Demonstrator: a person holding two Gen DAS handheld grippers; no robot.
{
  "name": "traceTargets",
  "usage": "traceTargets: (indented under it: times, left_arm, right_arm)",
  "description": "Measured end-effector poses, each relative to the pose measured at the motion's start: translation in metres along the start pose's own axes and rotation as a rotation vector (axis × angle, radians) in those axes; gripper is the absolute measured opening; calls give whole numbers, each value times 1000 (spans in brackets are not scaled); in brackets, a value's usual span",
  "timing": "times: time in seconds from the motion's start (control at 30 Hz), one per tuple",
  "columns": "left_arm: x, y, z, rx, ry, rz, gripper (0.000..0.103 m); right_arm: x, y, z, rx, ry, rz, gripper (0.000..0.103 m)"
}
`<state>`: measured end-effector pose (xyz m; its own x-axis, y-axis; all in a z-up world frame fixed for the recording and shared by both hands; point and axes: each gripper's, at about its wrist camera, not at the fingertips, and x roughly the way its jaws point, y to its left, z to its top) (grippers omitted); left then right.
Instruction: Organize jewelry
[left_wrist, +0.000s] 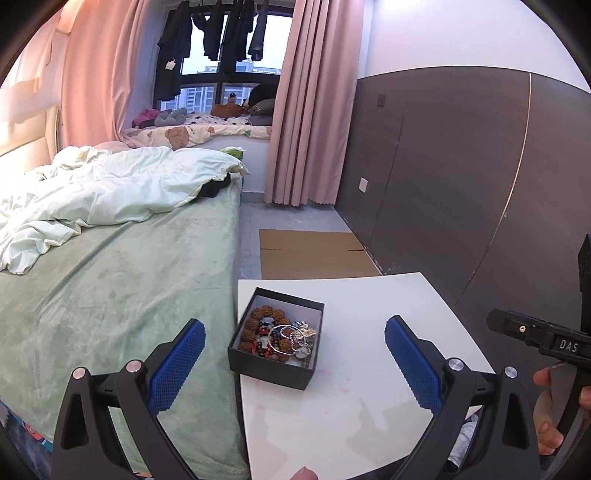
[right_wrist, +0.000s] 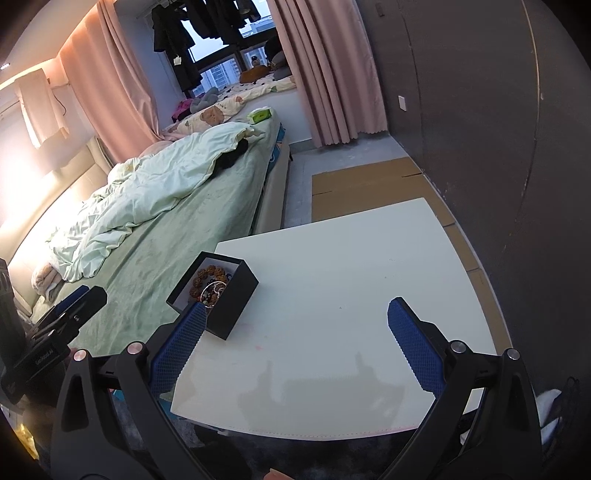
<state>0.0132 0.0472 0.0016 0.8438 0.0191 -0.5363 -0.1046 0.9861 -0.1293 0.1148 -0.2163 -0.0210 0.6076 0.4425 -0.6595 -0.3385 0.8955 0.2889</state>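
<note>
A small black box (left_wrist: 275, 373) stands near the left edge of the white table (left_wrist: 369, 369). It holds brown bead bracelets (left_wrist: 264, 321), silver bangles (left_wrist: 286, 338) and other tangled jewelry. My left gripper (left_wrist: 295, 328) hangs open above the table, the box between its blue pads (left_wrist: 177, 369). In the right wrist view the same box (right_wrist: 229, 295) sits at the table's (right_wrist: 351, 295) left side, just past the left pad (right_wrist: 181, 347) of my right gripper (right_wrist: 299, 317). That gripper is open and holds nothing.
A bed with a green sheet (left_wrist: 110, 295) and rumpled pale duvet (left_wrist: 110, 192) runs along the table's left. Flattened cardboard (left_wrist: 314, 254) lies on the floor beyond the table. A dark panelled wall (left_wrist: 461, 177) stands on the right; pink curtains (left_wrist: 306, 110) frame the window.
</note>
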Motion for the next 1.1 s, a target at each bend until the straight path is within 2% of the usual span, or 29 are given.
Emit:
traceTargets:
  times: [1.1]
  left_arm:
    - [-11, -9, -2, 15, -36, 14, 95]
  right_arm:
    - [-8, 3, 3, -13, -15, 11, 98]
